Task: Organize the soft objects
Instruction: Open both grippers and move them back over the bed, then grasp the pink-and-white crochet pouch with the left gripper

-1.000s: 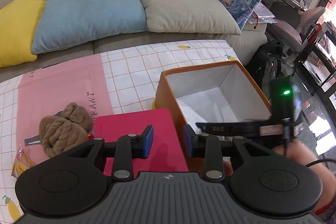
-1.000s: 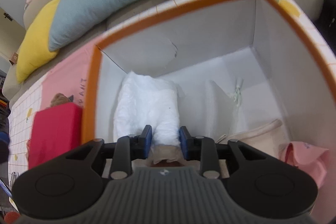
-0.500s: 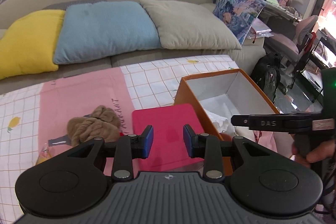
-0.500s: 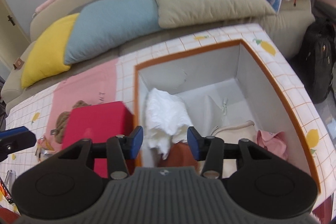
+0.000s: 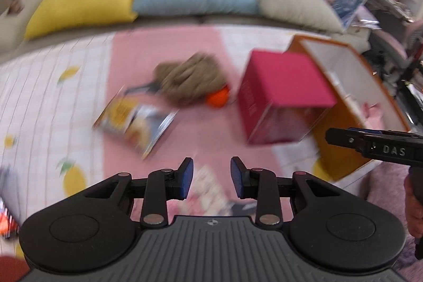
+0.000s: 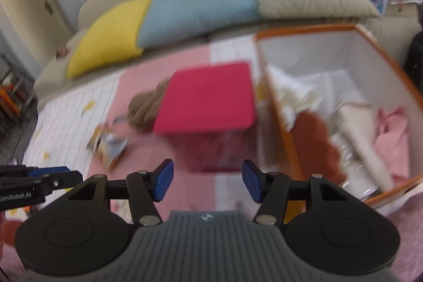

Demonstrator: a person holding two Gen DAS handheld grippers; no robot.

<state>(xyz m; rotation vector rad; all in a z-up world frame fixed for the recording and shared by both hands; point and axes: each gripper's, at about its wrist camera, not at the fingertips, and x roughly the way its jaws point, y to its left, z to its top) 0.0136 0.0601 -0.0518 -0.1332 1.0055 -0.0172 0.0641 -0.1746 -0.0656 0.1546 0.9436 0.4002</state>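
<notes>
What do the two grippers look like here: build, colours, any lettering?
Both are alike: a ribbed dark grey body, two round black discs, black link arms with silver pivot pins, and blue pads on the fingers. The left gripper seen from the right wrist shows white "Genrobot.AI" lettering on its side. The right gripper seen from the left wrist carries "DAS" in raised letters. No cables or sleeves are clear.

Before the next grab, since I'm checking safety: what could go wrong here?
The brown knitted bundle lies against an orange ball and a snack packet, so a grab could snag either. The red box hides part of it from the right gripper, whose fingers have just been opening, empty.
</notes>
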